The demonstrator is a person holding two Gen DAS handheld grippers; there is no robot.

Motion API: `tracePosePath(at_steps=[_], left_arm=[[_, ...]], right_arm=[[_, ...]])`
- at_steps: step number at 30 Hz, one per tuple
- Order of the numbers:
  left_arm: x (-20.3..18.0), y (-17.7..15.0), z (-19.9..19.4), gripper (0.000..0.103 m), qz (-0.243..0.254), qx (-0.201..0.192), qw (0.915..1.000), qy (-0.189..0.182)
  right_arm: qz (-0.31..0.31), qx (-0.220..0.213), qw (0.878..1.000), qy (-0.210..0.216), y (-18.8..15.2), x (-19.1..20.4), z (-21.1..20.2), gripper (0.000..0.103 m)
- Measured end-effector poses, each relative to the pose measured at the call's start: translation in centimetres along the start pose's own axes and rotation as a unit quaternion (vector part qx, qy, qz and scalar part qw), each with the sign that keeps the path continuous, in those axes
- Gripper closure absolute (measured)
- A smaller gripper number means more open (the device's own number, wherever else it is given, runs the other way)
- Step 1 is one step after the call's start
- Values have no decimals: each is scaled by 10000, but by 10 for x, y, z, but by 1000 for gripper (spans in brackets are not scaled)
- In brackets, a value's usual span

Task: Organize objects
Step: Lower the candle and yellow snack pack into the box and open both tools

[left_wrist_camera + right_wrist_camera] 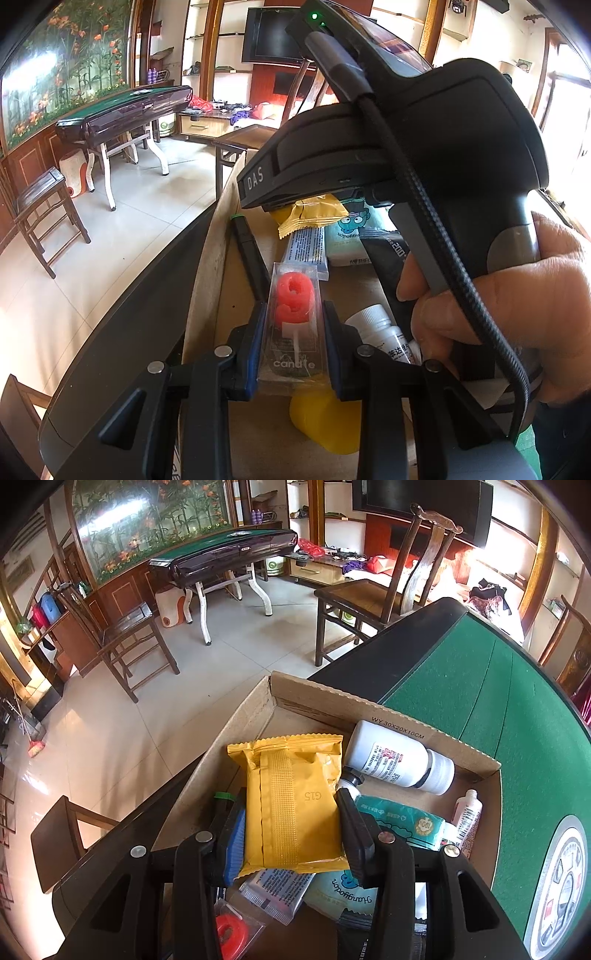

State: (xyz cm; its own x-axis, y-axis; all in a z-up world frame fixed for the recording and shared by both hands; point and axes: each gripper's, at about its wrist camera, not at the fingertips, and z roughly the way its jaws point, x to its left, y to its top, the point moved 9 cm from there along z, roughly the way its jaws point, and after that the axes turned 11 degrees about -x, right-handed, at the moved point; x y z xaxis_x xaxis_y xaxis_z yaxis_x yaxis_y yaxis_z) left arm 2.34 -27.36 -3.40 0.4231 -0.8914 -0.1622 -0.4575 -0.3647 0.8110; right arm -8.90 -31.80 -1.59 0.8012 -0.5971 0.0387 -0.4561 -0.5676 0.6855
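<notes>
My left gripper (293,332) is shut on a clear candle packet (293,317) with a red figure-9 candle, held over the cardboard box (207,280). My right gripper (291,819) is shut on a yellow snack packet (291,801) above the same box (388,710); the packet also shows in the left wrist view (314,216) under the right gripper body (406,147). In the box lie a white pill bottle (399,757), a green tissue pack (399,821), a small tube (467,818), a silver tube (306,245) and a black pen (251,251).
The box sits at the edge of a green felt table (498,701) with a black rim. A yellow object (325,421) lies under my left gripper. Wooden chairs (388,590) and a second green table (221,550) stand on the tiled floor beyond.
</notes>
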Motion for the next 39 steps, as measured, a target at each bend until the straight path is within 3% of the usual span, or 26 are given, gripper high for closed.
tracePosePath(at_steps=[14,31,39], left_arm=[[-2,0,6,72,-46,103,9999,-2],[-6,0,3,50,-122,77,9999,-2],[-9,3,3,41,-103,47,9999,-3]], right_arm=[[-44,1,10000,19,5,-5,3,51],[48,-9,10000,53,1,-7,1,46],[70,-34,9999,98,-1,-9,-3,37]])
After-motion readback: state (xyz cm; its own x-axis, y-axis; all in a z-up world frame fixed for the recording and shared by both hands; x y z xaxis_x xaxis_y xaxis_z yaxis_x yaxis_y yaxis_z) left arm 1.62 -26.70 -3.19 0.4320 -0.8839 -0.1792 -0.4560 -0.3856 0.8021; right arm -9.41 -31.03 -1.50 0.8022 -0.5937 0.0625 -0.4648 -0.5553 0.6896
